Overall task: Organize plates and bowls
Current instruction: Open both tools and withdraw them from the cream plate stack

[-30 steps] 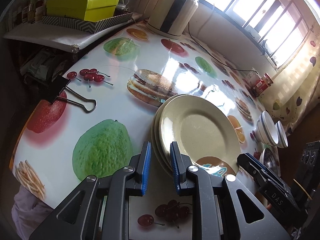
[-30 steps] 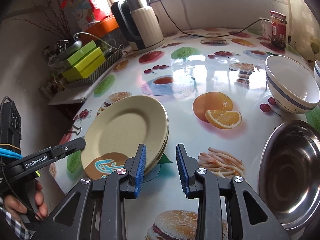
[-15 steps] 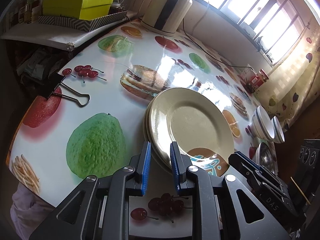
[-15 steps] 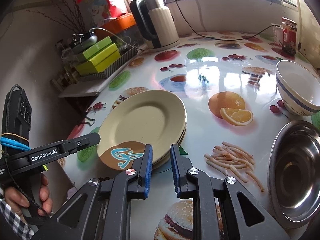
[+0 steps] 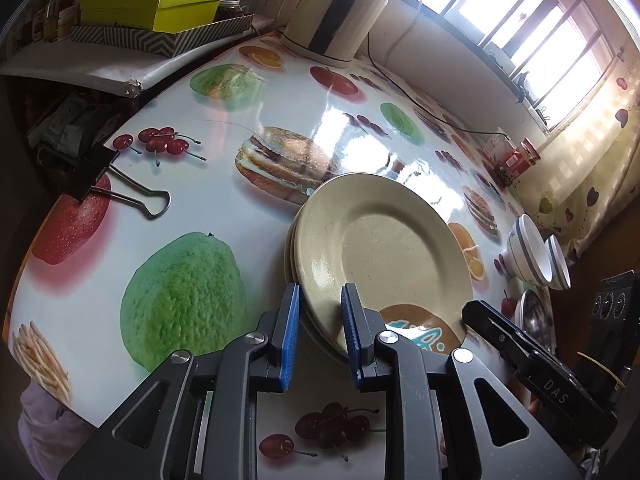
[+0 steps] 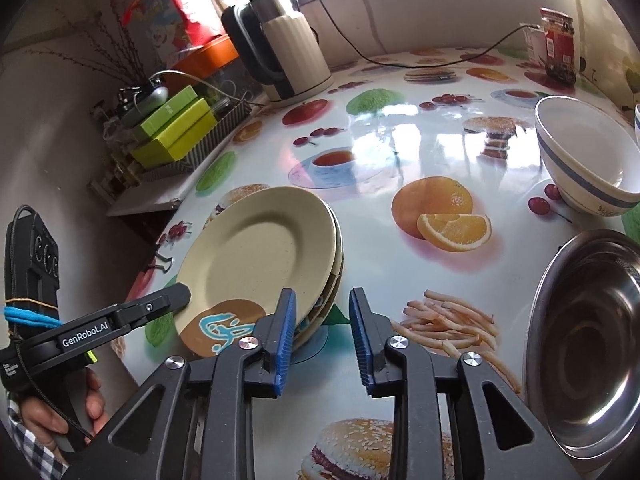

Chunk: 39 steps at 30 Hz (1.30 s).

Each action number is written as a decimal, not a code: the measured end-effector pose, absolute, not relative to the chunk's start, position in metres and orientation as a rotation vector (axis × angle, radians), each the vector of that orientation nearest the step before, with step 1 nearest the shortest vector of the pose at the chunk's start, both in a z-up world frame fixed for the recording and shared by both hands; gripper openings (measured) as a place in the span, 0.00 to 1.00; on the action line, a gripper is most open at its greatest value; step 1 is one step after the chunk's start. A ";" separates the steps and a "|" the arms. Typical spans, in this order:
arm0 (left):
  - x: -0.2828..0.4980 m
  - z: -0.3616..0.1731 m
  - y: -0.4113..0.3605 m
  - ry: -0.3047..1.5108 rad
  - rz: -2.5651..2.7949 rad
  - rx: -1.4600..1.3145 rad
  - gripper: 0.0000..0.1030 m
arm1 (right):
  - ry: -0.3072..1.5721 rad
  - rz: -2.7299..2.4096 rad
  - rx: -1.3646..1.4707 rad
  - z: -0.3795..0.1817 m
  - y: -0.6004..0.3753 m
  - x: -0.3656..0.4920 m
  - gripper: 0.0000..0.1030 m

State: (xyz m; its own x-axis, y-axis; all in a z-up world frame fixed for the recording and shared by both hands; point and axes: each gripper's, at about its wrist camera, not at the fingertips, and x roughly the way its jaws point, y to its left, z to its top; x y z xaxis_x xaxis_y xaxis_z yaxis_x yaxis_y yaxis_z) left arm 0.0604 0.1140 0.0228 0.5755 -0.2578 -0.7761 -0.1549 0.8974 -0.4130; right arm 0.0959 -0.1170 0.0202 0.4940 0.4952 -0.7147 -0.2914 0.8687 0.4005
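Plates (image 5: 384,248) stacked on table, rim between my left gripper (image 5: 319,330) pads, jaws opening, not pinching. Right gripper (image 6: 322,336) beside stack, opening, empty. Stacking looks done; next, bowls (image 6: 588,160), far right.

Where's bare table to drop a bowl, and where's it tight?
Free: the table stretch between the plate stack, the electric kettle and the white bowl. Also free: the left part between the binder clip and the plates. Tight: the right edge, where the bowl and the steel basin crowd.
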 end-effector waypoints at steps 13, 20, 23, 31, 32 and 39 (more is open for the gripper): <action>0.074 0.021 0.112 0.970 -0.072 -0.481 0.25 | 1.015 0.528 0.320 0.007 -0.108 0.117 0.37; 0.095 0.022 0.103 0.976 -0.089 -0.455 0.25 | 1.014 0.479 0.338 0.007 -0.115 0.133 0.37; 0.107 0.022 0.099 0.977 -0.096 -0.438 0.25 | 1.015 0.455 0.357 0.008 -0.118 0.144 0.37; 0.135 0.023 0.093 0.989 -0.112 -0.424 0.25 | 1.006 0.414 0.374 0.008 -0.123 0.170 0.37; 0.139 0.022 0.092 0.988 -0.113 -0.424 0.25 | 1.006 0.409 0.375 0.008 -0.124 0.172 0.37; 0.156 0.023 0.087 0.996 -0.126 -0.415 0.25 | 1.004 0.371 0.371 0.009 -0.126 0.189 0.37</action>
State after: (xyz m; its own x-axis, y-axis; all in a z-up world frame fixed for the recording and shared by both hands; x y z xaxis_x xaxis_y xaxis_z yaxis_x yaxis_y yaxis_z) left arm 0.1562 0.0865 0.0232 0.5439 -0.2893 -0.7877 -0.0845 0.9151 -0.3944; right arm 0.1893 -0.1263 0.0089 0.4861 0.4633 -0.7410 -0.1293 0.8767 0.4633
